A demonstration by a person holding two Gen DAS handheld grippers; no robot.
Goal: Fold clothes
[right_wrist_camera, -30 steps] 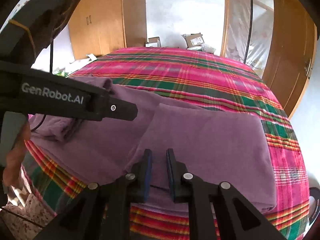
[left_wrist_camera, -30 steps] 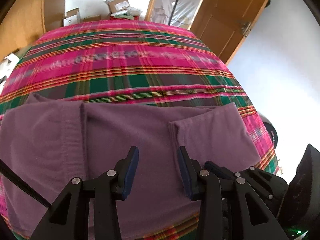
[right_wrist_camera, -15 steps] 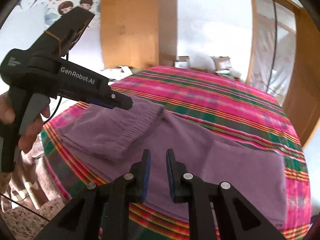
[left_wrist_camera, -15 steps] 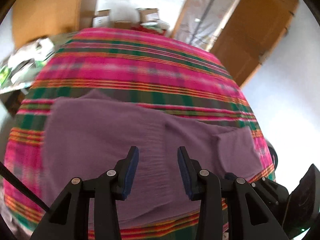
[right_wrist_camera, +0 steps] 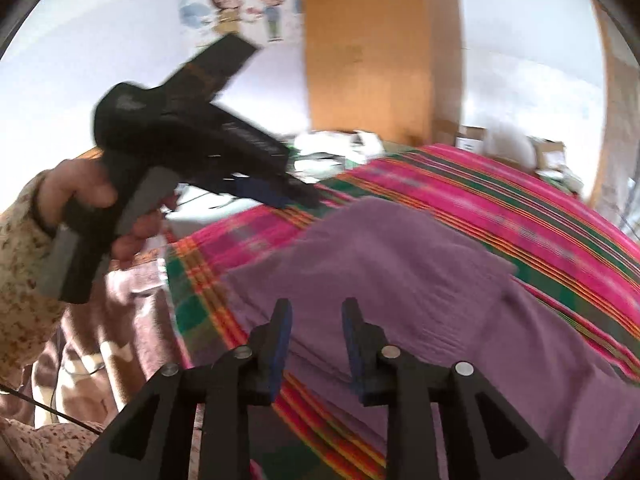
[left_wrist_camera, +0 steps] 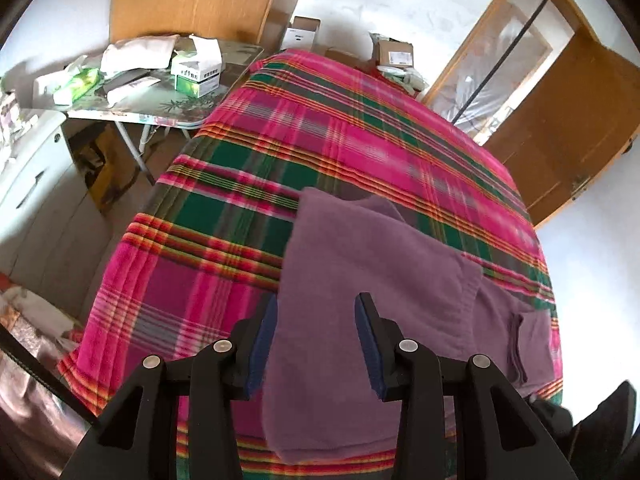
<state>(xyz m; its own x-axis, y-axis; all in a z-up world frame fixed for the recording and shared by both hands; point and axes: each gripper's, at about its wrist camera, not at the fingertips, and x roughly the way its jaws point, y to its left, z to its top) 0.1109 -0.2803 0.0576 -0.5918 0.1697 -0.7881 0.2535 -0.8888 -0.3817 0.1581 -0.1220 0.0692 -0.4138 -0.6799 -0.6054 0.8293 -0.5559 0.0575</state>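
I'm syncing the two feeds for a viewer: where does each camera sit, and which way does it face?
Left wrist: on the left hand-held gripper, looking down along its open fingers at the purple knit garment on the pink-and-green plaid bedspread; no hand shows.
Right wrist: on the right hand-held gripper, jaws opening with nothing between them, facing across the same garment; the person's left hand and the left gripper show.
Shared: garment, bedspread.
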